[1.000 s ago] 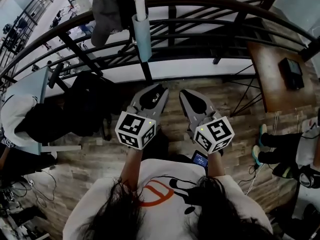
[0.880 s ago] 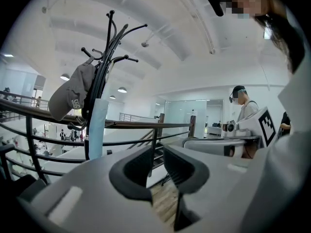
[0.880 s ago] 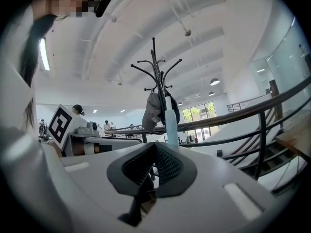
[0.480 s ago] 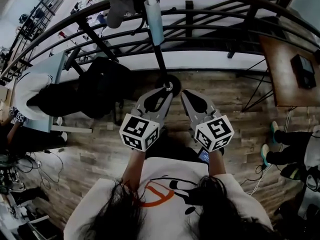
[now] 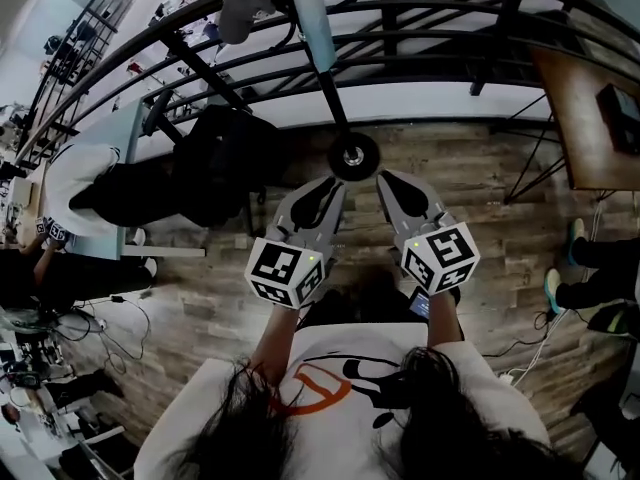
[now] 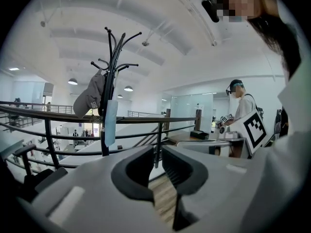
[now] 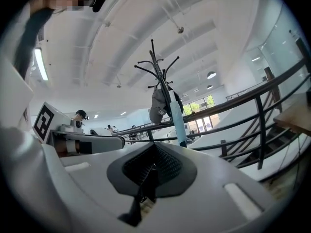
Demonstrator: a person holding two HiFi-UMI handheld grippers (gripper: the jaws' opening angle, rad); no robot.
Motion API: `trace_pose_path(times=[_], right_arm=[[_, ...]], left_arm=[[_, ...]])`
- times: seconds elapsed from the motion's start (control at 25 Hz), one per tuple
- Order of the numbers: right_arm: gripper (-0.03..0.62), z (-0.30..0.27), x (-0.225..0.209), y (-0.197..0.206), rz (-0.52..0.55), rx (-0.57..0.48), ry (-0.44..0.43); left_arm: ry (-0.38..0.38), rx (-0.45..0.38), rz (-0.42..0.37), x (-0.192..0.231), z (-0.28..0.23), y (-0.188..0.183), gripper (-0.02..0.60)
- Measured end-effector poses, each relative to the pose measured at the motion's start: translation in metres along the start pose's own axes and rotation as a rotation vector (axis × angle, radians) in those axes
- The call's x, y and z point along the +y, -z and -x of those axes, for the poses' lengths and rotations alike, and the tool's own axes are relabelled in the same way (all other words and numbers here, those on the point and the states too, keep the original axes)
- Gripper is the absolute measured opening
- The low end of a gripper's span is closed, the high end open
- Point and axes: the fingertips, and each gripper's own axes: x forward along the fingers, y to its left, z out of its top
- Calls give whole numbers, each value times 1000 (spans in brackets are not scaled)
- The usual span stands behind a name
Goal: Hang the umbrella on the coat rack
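**A:** Head view first, quick. What's the surface?

**B:** Wood-plank floor on an indoor mezzanine. A curved black railing runs across the top, with a lower level beyond it. The gripper views add a white ceiling with round lamps.

**A:** Task thing?

**B:** The umbrella is pale blue and folded, and it hangs upright against the pole of the coat rack (the rack's round base sits on the floor just ahead of both grippers). A grey cap hangs beside it.

**A:** Tongs?

**B:** On the left gripper the jaws stand a narrow gap apart, empty, with floor showing through. On the right gripper the pads are pressed together, empty. They're side by side, apart from the umbrella.

**A:** Around?

**B:** A black bag sits left of the rack by the railing. Past it, a person in a white top is at a pale table. A brown table at the right carries a dark device. Someone's legs are at the right edge. The railing runs right behind the rack.

**A:** Hard to tell?

**B:** The head view cuts off the rack's hooks. I can't tell in any view which hook carries the umbrella. The wearer's hair and shirt cover the bottom of the head view.
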Motion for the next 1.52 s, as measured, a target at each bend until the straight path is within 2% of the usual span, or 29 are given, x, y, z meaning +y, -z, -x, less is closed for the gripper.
trace_pose_path(times=[0.2,0.32,0.44,0.72,1.04,1.52], right_arm=[[8,6,15,21,-12,17,41],[8,8,37,30,-5,27,56],[7,12,69,39,-28,23,56],[8,20,156,62,-29,26,73],[8,28,231,81,-2,35,90],[8,45,264,90,1,40,115]], left_arm=[[17,20,8,5,25,22,55],[55,20,-17,4,45,32,54],[106,13,-55,1,72,40,54],[197,3,-80,4,145,57,55],[253,-12,-77,10,212,72,55],[297,-41,-80,4,243,76,55]])
